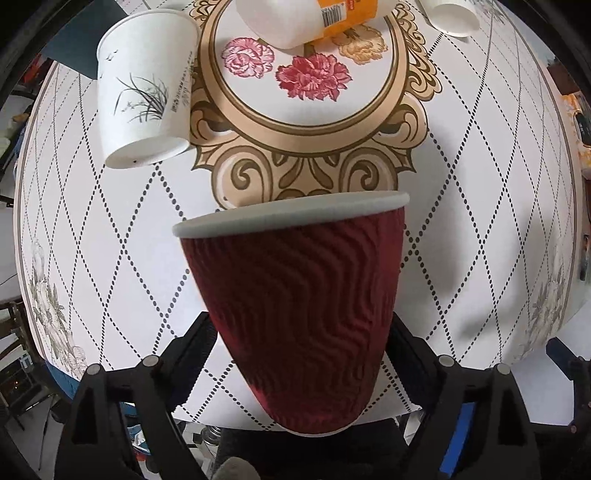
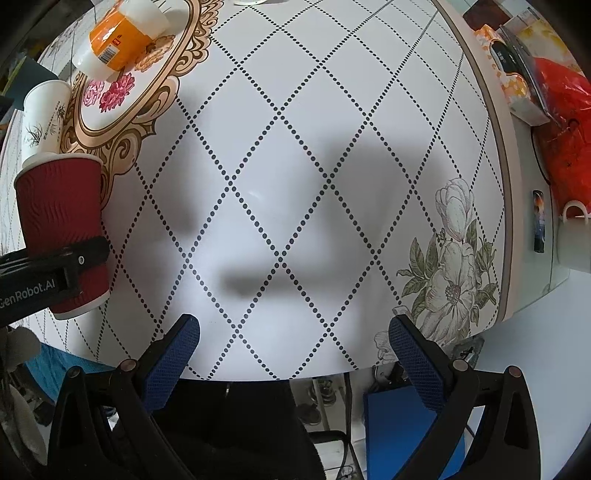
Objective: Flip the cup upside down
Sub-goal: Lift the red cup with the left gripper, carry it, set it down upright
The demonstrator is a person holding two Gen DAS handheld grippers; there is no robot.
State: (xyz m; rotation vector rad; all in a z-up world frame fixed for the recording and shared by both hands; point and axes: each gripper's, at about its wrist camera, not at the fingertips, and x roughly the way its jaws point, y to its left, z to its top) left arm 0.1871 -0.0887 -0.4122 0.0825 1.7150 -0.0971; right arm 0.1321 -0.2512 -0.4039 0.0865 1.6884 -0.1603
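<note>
A dark red ripple-wall paper cup with a white rim is held in my left gripper, whose fingers press its lower sides. The cup is above the table, rim pointing away from the camera and tilted. It also shows at the left of the right wrist view, rim up, with a black finger across its lower part. My right gripper is open and empty, with blue pads, over the table's near edge.
A white paper cup with a grass drawing stands at the back left. An orange-labelled white bottle lies on the flower medallion. Another white cup is at the back right. Red bag and boxes sit beyond the table's right edge.
</note>
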